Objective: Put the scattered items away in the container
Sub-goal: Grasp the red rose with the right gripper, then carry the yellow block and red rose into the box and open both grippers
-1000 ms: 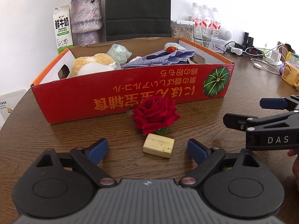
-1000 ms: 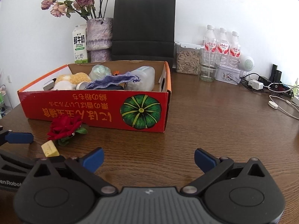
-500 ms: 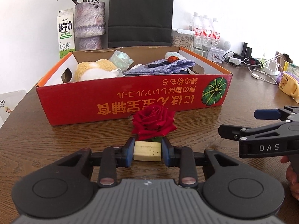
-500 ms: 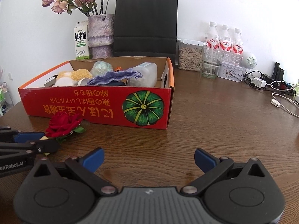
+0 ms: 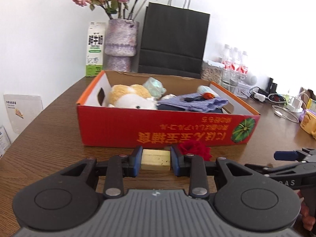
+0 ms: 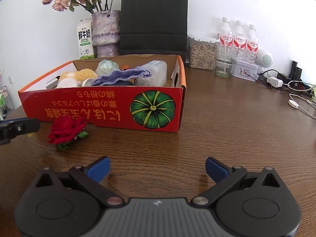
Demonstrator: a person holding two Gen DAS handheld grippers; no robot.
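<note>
My left gripper (image 5: 156, 161) is shut on a small pale yellow block (image 5: 155, 159), held just above the wooden table in front of the red cardboard box (image 5: 122, 126). The box holds a plush toy (image 5: 130, 98), a purple knitted cloth (image 5: 193, 102) and other items. A red rose (image 6: 66, 128) lies on the table against the box's front wall, partly hidden behind my left fingers in the left wrist view. My right gripper (image 6: 157, 167) stands open over bare table, right of the rose, nothing between its fingers.
Behind the box stand a milk carton (image 6: 85, 39), a vase of dried flowers (image 6: 105, 33) and a black paper bag (image 6: 154, 19). Water bottles (image 6: 239, 37), a seed jar (image 6: 201, 55) and cables (image 6: 296, 90) crowd the back right. A yellow mug (image 5: 308, 122) sits far right.
The left gripper closed on the yellow block, then lifted it and moved left and toward the box; the rose now lies to its right. The right gripper stayed put.
</note>
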